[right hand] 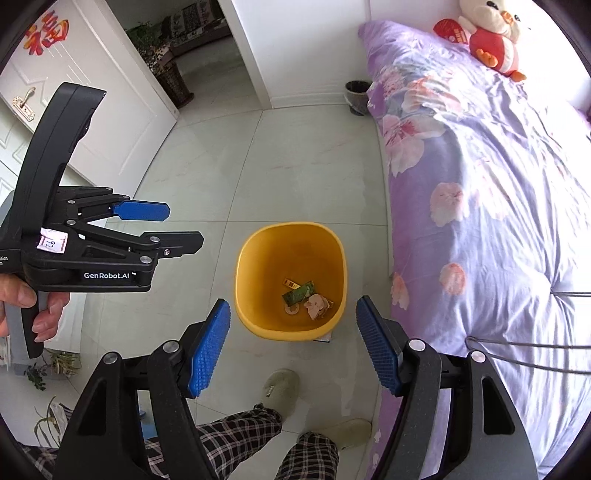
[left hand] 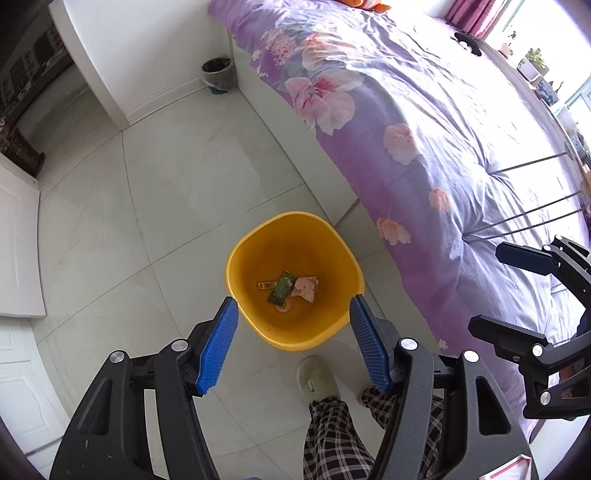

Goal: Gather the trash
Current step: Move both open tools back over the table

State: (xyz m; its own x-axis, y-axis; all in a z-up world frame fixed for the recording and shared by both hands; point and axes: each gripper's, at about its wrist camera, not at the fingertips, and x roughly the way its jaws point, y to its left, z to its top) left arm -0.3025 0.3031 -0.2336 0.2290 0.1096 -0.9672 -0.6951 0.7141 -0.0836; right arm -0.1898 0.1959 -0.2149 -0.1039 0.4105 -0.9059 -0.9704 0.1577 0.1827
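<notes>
- We see a pale tiled floor (right hand: 295,155) spreading out ahead of and below the gripper, glossy under soft daylight.
- To its right runs a bed (right hand: 491,206) under a purple floral cover, with a plush toy (right hand: 491,33) at the far end.
- Ahead, a white wall (right hand: 299,48) meets the floor at a skirting board; a small dark bin (right hand: 356,96) stands against it, just beside the bed.
- Far left, a white door (right hand: 85,99) stands open to another room.
- From the other view, bright windows (left hand: 554,74) with potted plants lie beyond the bed.
</notes>
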